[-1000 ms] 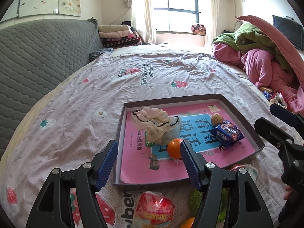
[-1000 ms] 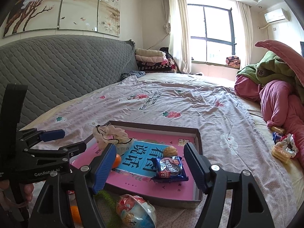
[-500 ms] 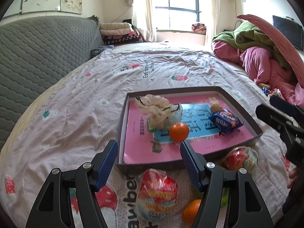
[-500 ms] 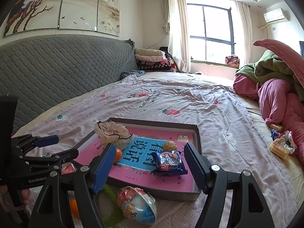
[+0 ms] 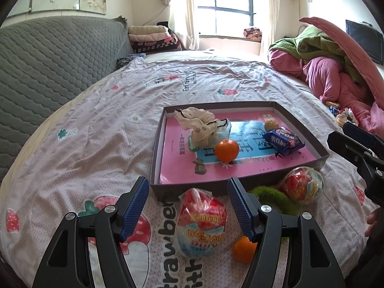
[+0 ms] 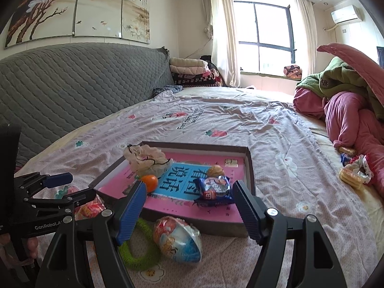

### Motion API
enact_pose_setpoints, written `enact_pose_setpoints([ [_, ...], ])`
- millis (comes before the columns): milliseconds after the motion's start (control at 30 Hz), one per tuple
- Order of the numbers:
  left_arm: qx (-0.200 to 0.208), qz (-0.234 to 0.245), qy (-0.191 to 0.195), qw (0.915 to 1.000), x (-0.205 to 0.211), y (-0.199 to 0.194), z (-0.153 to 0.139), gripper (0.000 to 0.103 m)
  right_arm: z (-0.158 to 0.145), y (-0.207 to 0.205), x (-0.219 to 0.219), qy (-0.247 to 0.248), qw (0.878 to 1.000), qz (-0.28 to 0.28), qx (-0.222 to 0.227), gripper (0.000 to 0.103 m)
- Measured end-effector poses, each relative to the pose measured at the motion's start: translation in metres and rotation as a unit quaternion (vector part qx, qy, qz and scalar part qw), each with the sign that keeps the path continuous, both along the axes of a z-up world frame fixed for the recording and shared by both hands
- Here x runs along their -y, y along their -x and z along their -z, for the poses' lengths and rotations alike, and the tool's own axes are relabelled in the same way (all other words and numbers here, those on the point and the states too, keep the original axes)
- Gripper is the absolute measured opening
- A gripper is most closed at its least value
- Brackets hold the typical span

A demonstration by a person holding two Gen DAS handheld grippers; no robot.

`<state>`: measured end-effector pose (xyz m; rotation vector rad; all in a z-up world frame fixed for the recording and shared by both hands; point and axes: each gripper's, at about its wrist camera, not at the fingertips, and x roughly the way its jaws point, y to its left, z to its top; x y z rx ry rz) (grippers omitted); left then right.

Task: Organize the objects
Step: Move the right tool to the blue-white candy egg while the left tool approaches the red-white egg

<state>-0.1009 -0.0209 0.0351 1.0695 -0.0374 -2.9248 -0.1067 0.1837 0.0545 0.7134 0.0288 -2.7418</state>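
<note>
Wrapped toy egg [image 5: 201, 223] lies between left gripper's [image 5: 188, 206] spread jaws.

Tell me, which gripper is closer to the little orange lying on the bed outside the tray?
Left. The small orange lies on the sheet beside the open left gripper's right finger. The open right gripper hangs further off, over the green ring.

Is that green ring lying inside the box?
No, the green ring lies on the sheet in front of the box, outside its near wall.
</note>
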Motion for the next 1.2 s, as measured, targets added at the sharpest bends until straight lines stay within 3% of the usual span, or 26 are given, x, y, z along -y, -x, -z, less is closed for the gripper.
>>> enact_pose_setpoints([
  [733, 0.027, 0.008, 0.013, 0.9995, 0.0, -0.033, 0.017, 0.07, 0.018, -0.024, 0.001, -0.012, 0.999, 0.003, 0.035, 0.073],
  [1200, 0.062, 0.018, -0.012, 0.9978, 0.002, -0.046, 0.031, 0.07, 0.038, -0.03, 0.002, -0.024, 0.996, 0.005, 0.085, 0.073],
])
